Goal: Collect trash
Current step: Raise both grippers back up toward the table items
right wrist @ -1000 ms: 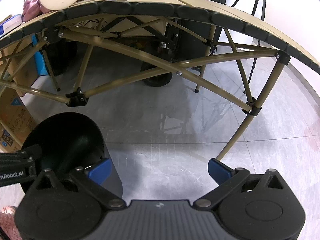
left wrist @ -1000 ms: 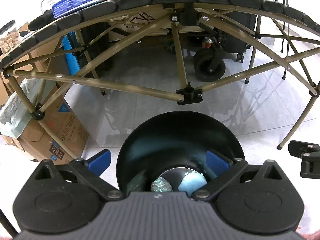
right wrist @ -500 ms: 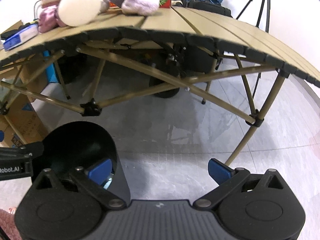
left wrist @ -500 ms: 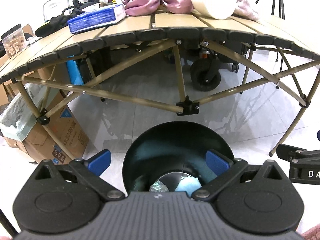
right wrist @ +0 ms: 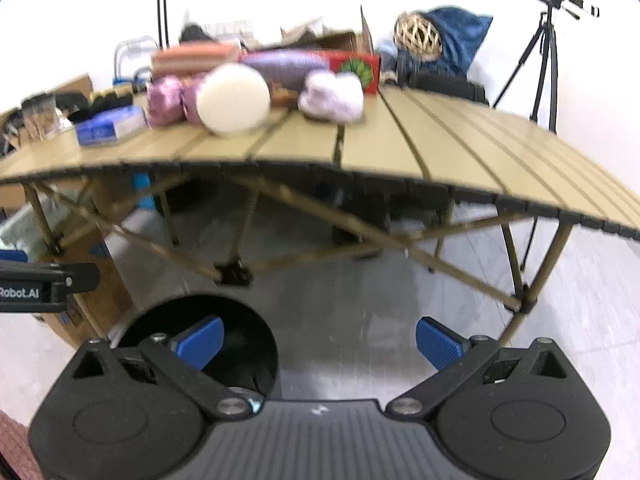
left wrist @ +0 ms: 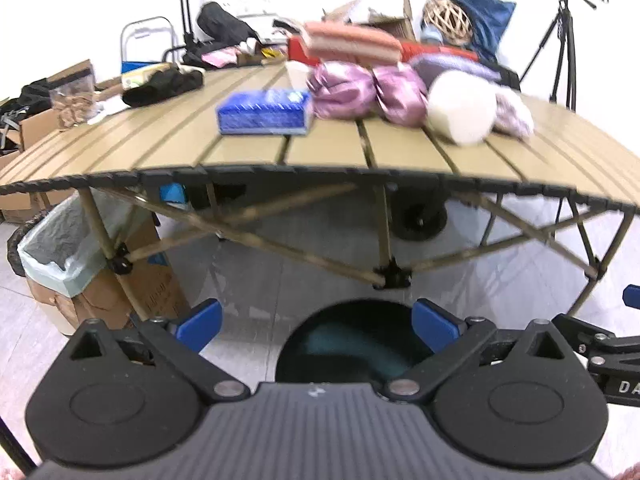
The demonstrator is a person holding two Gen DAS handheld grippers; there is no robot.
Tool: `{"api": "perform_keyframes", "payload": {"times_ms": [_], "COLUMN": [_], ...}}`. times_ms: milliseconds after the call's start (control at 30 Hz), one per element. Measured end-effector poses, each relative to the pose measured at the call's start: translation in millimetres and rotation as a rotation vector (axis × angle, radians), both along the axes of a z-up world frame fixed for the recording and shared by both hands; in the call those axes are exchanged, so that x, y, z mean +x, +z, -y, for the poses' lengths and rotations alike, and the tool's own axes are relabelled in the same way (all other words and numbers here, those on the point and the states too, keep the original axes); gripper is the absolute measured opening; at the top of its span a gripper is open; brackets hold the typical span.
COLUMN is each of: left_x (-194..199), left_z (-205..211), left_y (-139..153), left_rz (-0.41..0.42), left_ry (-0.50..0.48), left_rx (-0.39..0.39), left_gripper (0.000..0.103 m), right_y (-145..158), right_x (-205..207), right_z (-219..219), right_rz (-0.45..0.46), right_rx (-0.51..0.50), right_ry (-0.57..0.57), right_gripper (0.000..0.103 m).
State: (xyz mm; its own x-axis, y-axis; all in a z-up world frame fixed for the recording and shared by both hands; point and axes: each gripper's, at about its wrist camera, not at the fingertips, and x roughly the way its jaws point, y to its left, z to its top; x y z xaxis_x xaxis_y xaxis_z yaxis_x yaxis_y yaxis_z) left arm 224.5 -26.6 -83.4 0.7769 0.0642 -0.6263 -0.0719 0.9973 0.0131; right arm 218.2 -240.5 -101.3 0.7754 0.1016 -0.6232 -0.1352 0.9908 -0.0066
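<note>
A black round bin (left wrist: 352,340) stands on the floor in front of the table, right under my left gripper (left wrist: 316,322). That gripper is open and holds nothing. Inside the bin only a teal blur shows. In the right wrist view the same bin (right wrist: 208,344) lies low at the left, behind the left finger of my right gripper (right wrist: 320,340), which is open and empty too. On the slatted tan table (left wrist: 328,152) lie a blue box (left wrist: 264,114), bunched pink cloth (left wrist: 360,92) and a white round object (left wrist: 460,110).
A bin lined with a pale green bag (left wrist: 60,248) stands at the table's left corner beside a cardboard box (left wrist: 148,284). The table's crossed legs (right wrist: 232,272) span the floor ahead. A tripod (right wrist: 548,52) stands at the back right. Boxes and bags crowd the far side.
Both views have risen and tilted up, from under the table to above its edge, so the tabletop shows. The black bin has dropped lower in both views. Both grippers stay open.
</note>
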Motion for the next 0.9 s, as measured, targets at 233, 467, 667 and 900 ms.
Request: {"api": "perform_keyframes", "payload": {"times_ms": [233, 467, 667, 900], "left_x": [-4, -1, 8, 29], "left_z": [-20, -37, -44, -50], "left_y": [26, 49, 64, 71], "left_rz": [0.116, 0.235, 0.314, 0.324], "left_ry": [0.057, 0.115, 0.124, 0.124], "left_rx": [-0.001, 0.014, 0.023, 0.001], "left_gripper": [0.103, 0.103, 0.103, 0.103], "right_y": [19, 40, 58, 68], "right_x": [-12, -21, -14, 10], "right_z": [-5, -13, -23, -39], "right_rz": [0.145, 0.322, 0.420, 0.447], "right_rx": [0.034, 0.028, -0.003, 0.009], "right_ry": [0.039, 0.061, 0.087, 0.110], "right_gripper": [0.103, 0.103, 0.103, 0.103]}}
